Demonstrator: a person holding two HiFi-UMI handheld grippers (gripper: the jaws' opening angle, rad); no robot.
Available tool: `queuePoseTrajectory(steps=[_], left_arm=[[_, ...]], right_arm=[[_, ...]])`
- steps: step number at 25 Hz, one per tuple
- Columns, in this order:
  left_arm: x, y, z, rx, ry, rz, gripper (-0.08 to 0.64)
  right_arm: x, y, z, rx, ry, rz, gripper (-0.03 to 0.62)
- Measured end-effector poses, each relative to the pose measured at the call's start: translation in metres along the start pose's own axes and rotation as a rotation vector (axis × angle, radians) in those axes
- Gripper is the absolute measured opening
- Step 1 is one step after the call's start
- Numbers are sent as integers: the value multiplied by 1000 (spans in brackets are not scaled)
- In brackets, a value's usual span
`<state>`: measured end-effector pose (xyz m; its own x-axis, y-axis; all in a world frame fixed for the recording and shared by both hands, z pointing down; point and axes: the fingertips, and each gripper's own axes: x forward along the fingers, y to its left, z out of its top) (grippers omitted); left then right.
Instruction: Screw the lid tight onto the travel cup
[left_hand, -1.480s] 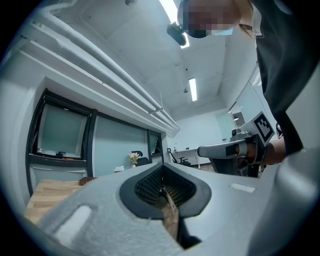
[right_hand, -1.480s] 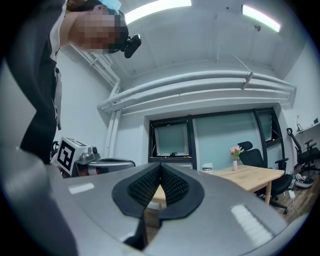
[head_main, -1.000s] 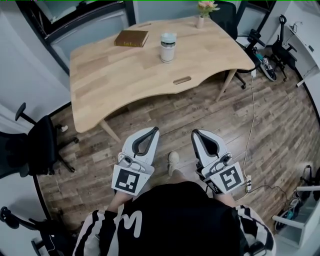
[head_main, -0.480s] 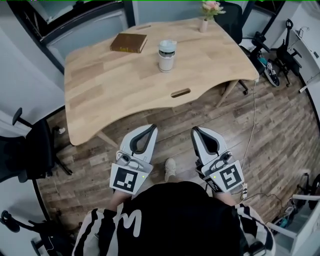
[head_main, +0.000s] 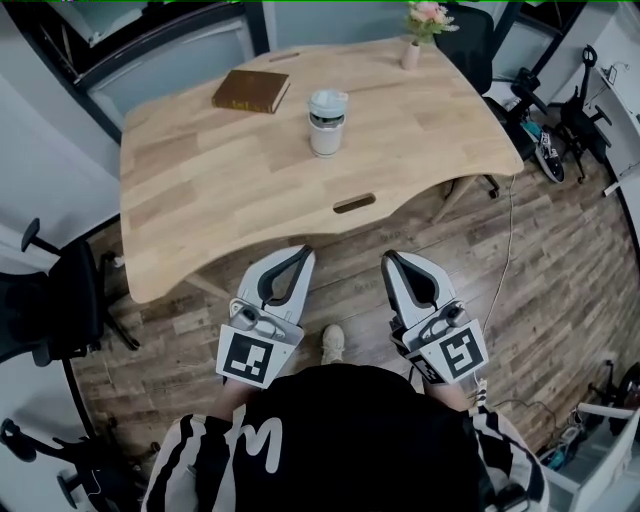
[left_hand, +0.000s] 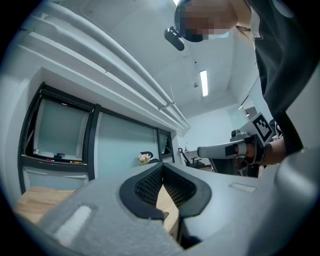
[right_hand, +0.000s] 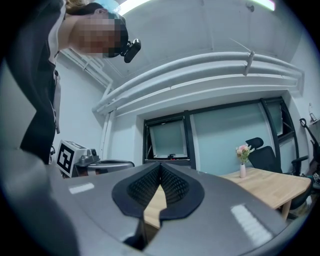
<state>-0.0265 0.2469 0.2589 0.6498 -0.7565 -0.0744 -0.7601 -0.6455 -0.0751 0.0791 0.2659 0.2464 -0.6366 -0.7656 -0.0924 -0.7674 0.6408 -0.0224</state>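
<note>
No words or numbers are legible. A square coded marker (head_main: 249, 357) sits on the left gripper (head_main: 303, 253), a second marker (head_main: 458, 352) on the right gripper (head_main: 388, 257); a white M-like mark (head_main: 255, 440) crosses the person's black top (head_main: 340, 430).

The travel cup (head_main: 326, 122) on the table (head_main: 200, 190) is too small in the head view to tell whether its lid (head_main: 328, 100) is threaded on or only resting. The book (head_main: 250, 91) cover can't be read. The black chair (head_main: 50, 300) is cut off by the left edge. The handles of the left gripper (head_main: 303, 252) and right gripper (head_main: 388, 257) are hidden behind their marker cubes (head_main: 250, 357) and the person's dark top (head_main: 340, 430).
</note>
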Motion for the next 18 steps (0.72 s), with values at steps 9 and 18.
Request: queuePoseTrajectory(steps=[9, 18], left_arm=[[25, 15, -3, 22, 12, 42, 2], [24, 26, -7, 8, 16, 33, 2]], right_arm=[[22, -26, -2, 21, -10, 52, 2], [36, -16, -1, 33, -18, 58, 2]])
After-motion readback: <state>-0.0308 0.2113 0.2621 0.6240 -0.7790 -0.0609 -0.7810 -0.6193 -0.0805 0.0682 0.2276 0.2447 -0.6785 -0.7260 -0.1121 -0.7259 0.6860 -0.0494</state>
